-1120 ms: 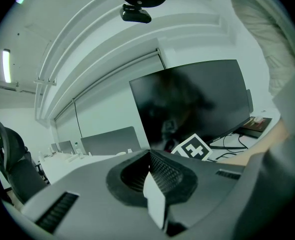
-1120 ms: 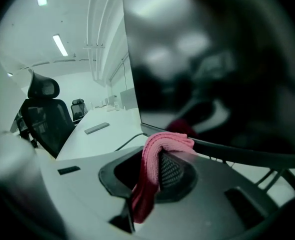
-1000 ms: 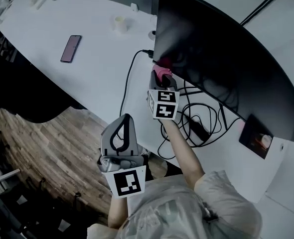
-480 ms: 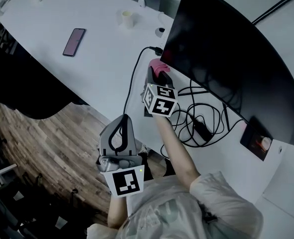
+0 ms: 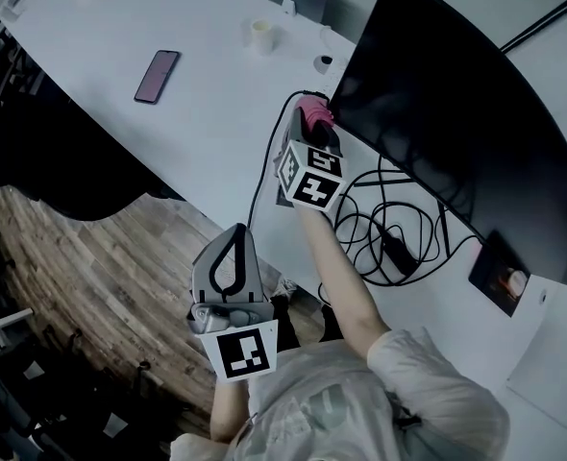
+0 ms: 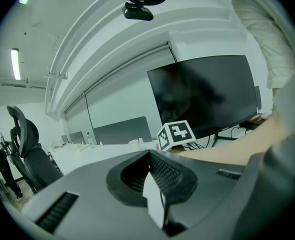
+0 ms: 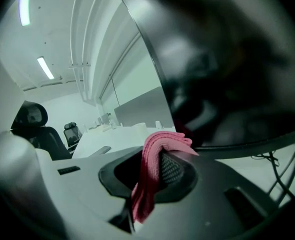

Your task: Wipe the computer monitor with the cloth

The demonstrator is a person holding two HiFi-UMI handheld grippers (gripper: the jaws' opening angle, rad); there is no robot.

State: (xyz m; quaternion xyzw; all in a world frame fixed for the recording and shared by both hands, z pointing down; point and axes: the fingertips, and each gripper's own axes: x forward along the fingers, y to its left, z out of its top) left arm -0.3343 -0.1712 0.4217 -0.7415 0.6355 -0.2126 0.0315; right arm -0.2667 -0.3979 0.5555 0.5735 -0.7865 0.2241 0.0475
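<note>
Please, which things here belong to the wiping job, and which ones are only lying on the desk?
For the job:
- pink cloth, clamped in the right gripper
- monitor

Lying about:
- phone
- cup
- cables
- left gripper, shut and empty

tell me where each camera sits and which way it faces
Head view: on the person's head, looking steeply down at the white desk, monitor, left gripper, right gripper and right forearm.
Left gripper view: on the left gripper, looking along its shut jaws toward the monitor; the right gripper's marker cube and forearm show.
Right gripper view: on the right gripper, facing the screen close up, pink cloth clamped in its jaws.
Shared: the monitor appears in all three.
</note>
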